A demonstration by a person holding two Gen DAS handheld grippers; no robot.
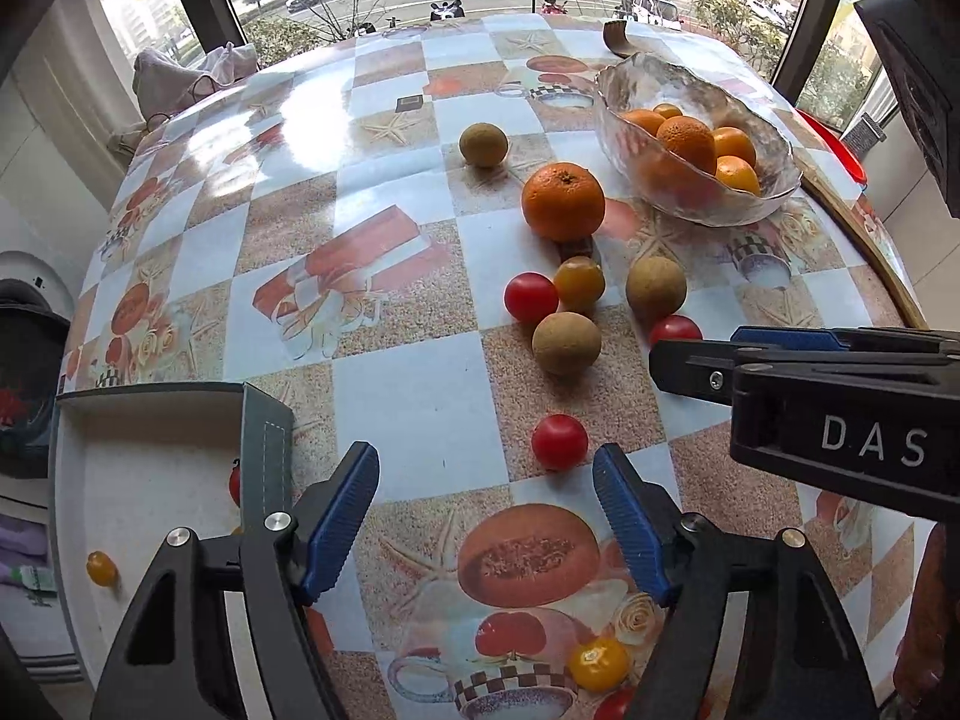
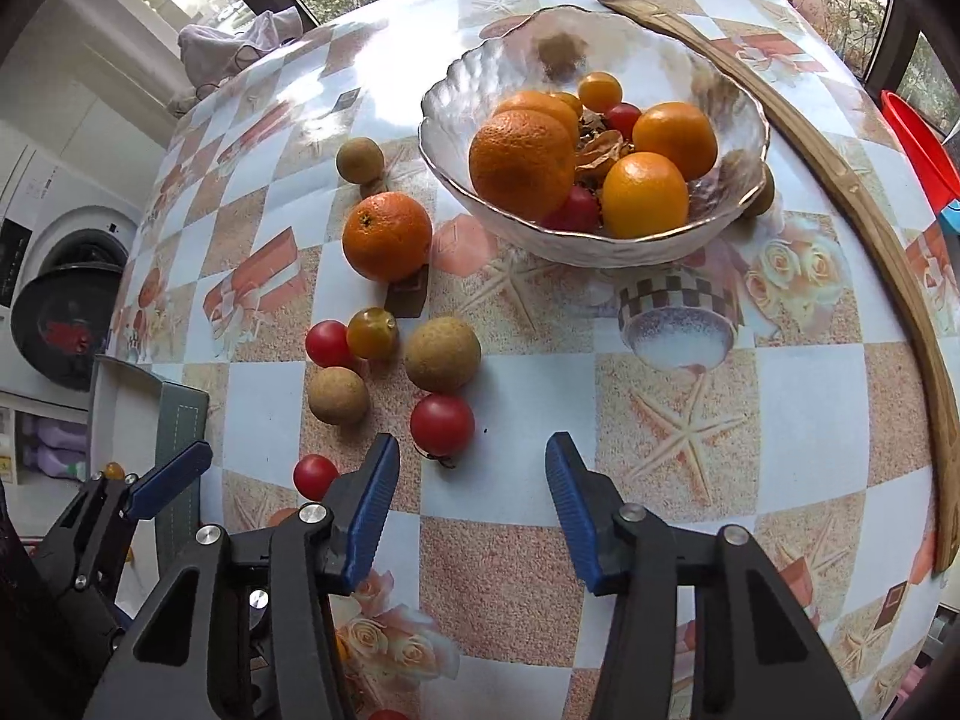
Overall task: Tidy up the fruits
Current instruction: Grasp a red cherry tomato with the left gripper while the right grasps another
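Blue-padded left gripper (image 1: 486, 516) sits low in its own view, jaws apart, nothing between them, just patterned tablecloth (image 1: 420, 396). One red tomato (image 1: 559, 441) lies just ahead of its fingertips, slightly right of centre, not touching either pad. Right gripper (image 2: 474, 510) also gapes, empty; another red tomato (image 2: 442, 423) lies just beyond its left pad (image 2: 369, 510), apart from it.

Loose fruit on cloth, counted from the right wrist view: one orange (image 2: 387, 236), three brown longans (image 2: 442, 354) (image 2: 338, 395) (image 2: 359, 160), three red tomatoes, one yellow tomato (image 2: 372, 333). Middle cluster is tight, several nearly touching. Left wrist view adds a yellow tomato (image 1: 597, 664) close under the left gripper's right finger.

Glass bowl (image 2: 744, 192) stands beyond the loose fruit, well apart from both grippers; four oranges visible inside, plus two red tomatoes, some yellow ones, dry peel scraps. A further longan sits just behind the bowl's right wall.

Box (image 1: 150, 480) with open flap at the left table edge, small yellow tomato (image 1: 101, 567) inside, a red one partly hidden by the flap. Wooden curved strip (image 2: 888, 252) runs along the right edge. Washing machine (image 2: 72, 288) off table left.
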